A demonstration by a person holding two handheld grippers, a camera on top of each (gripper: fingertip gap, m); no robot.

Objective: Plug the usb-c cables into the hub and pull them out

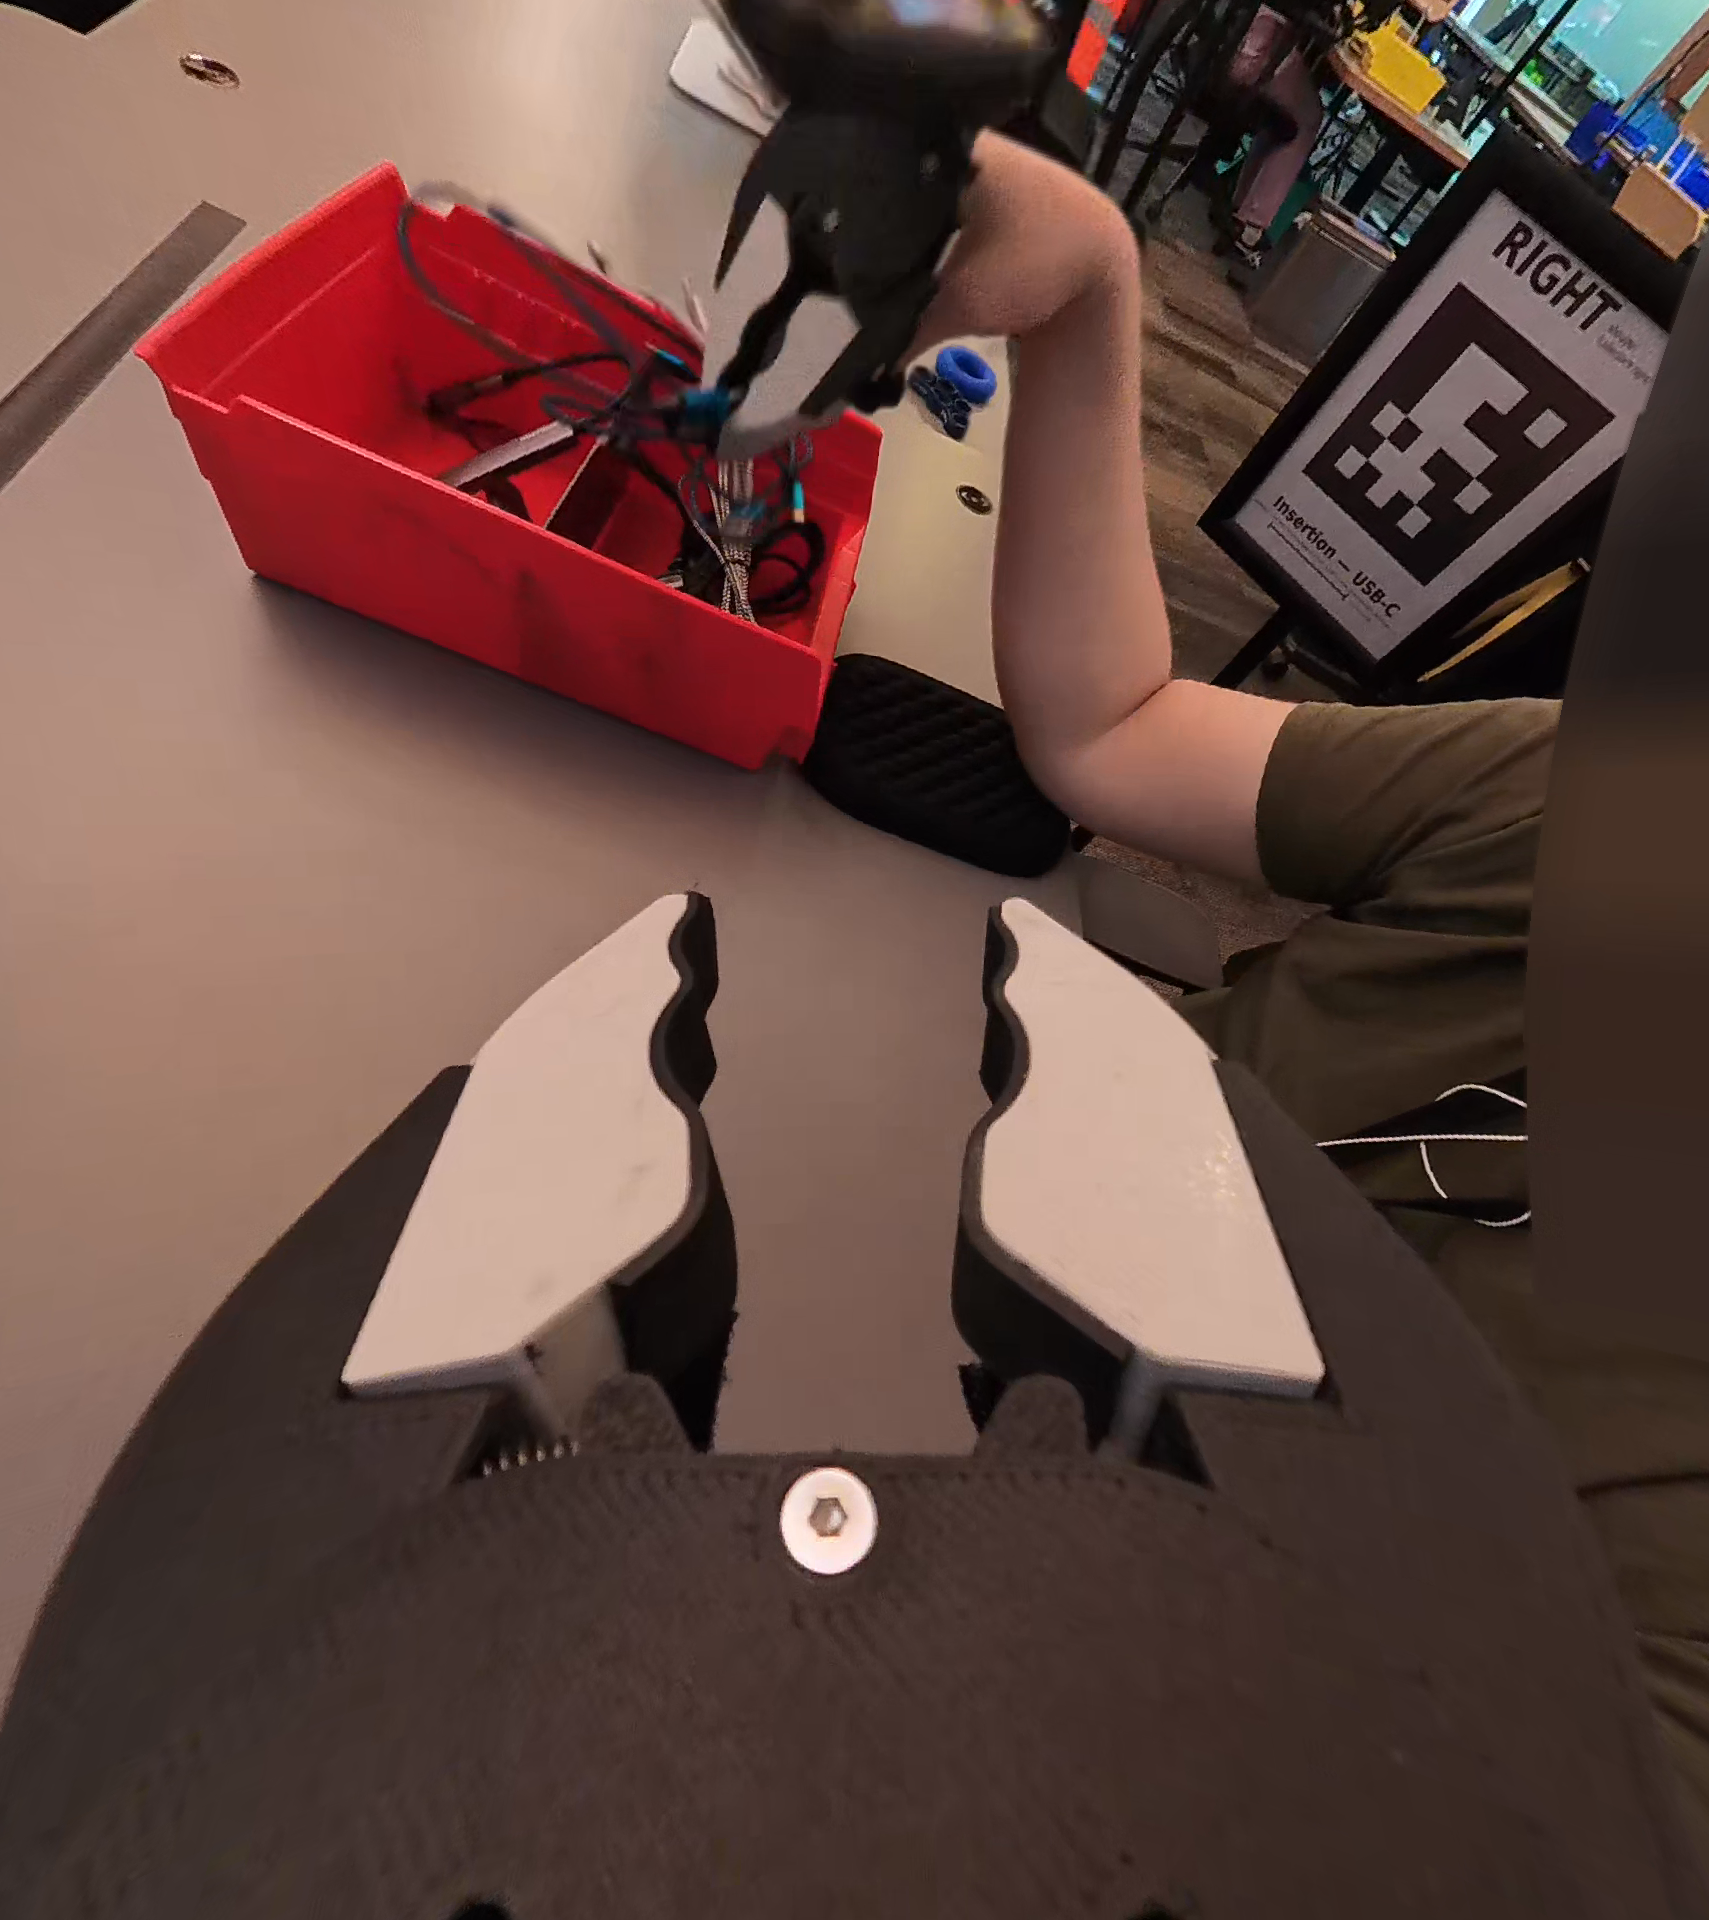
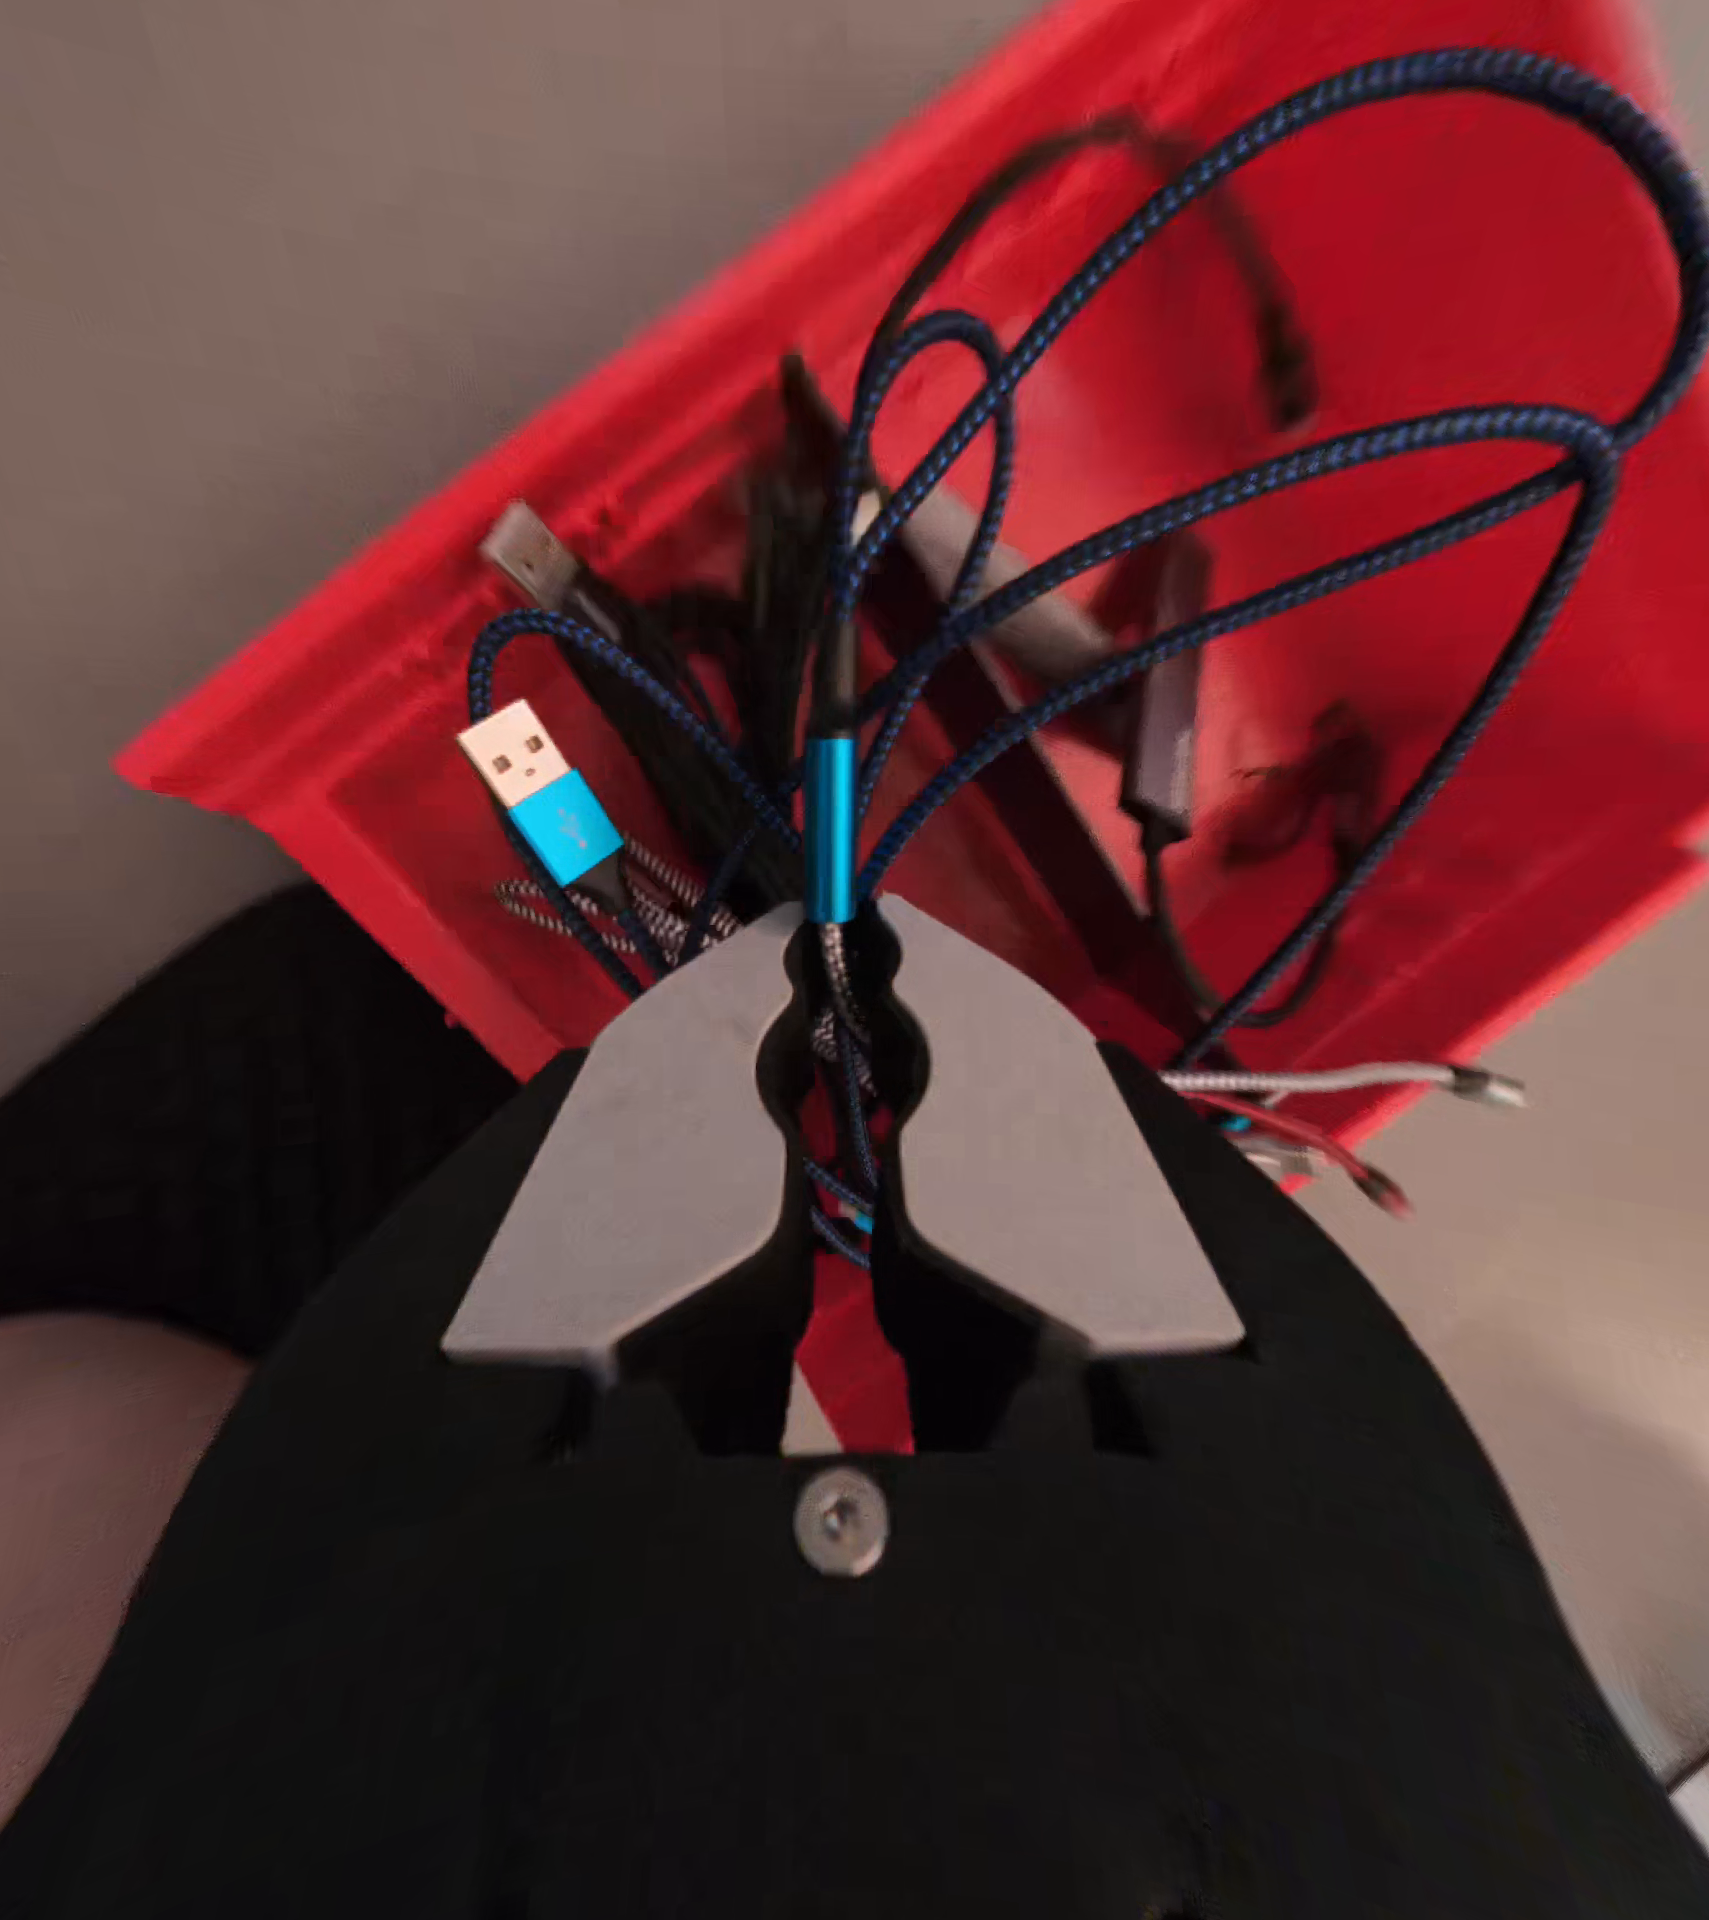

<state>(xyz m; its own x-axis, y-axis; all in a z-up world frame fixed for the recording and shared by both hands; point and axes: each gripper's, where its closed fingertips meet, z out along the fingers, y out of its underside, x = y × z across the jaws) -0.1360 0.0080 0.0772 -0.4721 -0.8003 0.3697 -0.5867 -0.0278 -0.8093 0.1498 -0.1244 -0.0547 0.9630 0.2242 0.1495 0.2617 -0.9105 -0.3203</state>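
Observation:
A red bin (image 1: 517, 582) on the grey table holds tangled cables and a grey hub (image 2: 995, 582). My right gripper (image 2: 834, 920) is shut on a bundle of braided cables, mainly a dark blue braided cable (image 2: 1349, 447) with a blue metal plug sleeve (image 2: 829, 831), and holds it above the bin (image 2: 1452, 312). A blue USB-A plug (image 2: 538, 779) hangs to the left. In the left wrist view the right gripper (image 1: 777, 405) hovers over the bin's right part. My left gripper (image 1: 845, 914) is open and empty over bare table, well short of the bin.
A black padded rest (image 1: 933, 769) lies at the bin's near right corner. A blue ring object (image 1: 959, 379) sits behind the bin. A framed sign with a square marker (image 1: 1432, 436) stands off the table's right edge. The person's forearm (image 1: 1068, 520) reaches over the table. One gripper's finger ends stand about 35 centimeters off the other's.

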